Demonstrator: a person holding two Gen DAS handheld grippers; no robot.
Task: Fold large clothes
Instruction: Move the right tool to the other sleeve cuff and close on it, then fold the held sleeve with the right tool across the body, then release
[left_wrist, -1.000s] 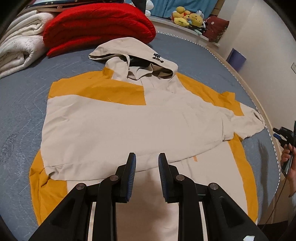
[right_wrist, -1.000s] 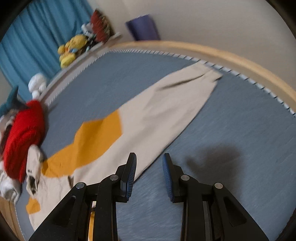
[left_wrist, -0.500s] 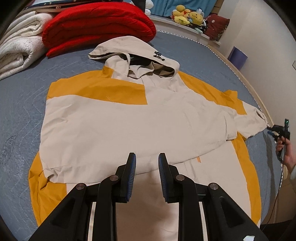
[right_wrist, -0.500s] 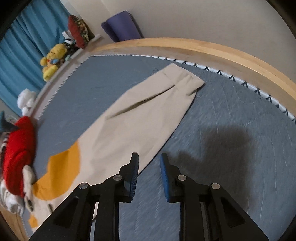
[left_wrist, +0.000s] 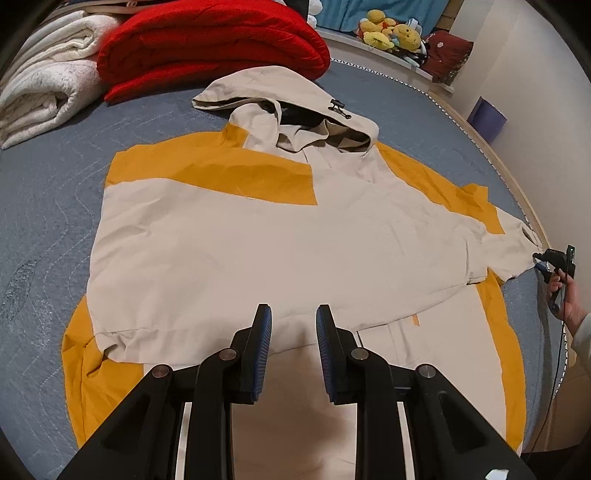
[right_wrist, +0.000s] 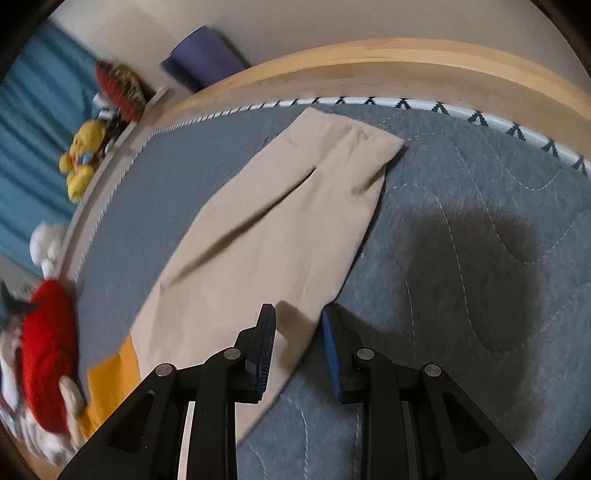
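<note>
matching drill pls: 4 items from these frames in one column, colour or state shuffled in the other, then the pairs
Items
1. folded blanket
2. hoodie
3. left tool
4. rolled mat

Colour or state
A. purple, leaning against the wall
B. open, holding nothing, over the hem
C. red, at the far end of the bed
D. beige and orange, spread flat, one sleeve folded across the front

Pairs: 1-C, 2-D, 3-B, 4-A
</note>
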